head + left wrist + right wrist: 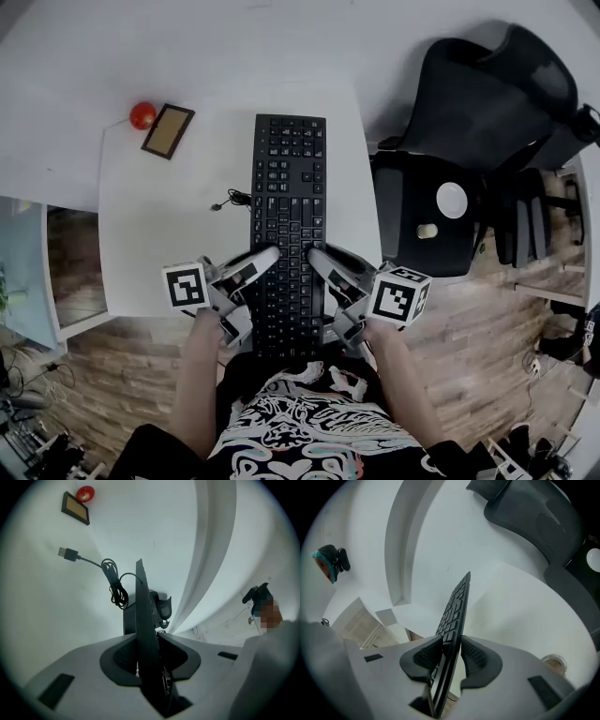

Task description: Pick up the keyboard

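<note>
The black keyboard (289, 187) lies lengthwise away from me over the white table (159, 234), and its near end juts past the table's front edge. My left gripper (265, 255) is shut on the keyboard's left long edge near that end. My right gripper (319, 255) is shut on the right long edge opposite. In the left gripper view the keyboard (143, 620) runs edge-on between the pads of the left gripper (149, 656). In the right gripper view the keyboard's keys (457, 604) show between the pads of the right gripper (451, 654). Its coiled USB cable (230, 200) lies on the table beside it.
A red ball (142, 114) and a small wood-framed panel (168, 130) sit at the table's far left corner. A black office chair (469, 159) stands close to the table's right edge, with a white disc (452, 200) on its seat. Wooden floor lies below.
</note>
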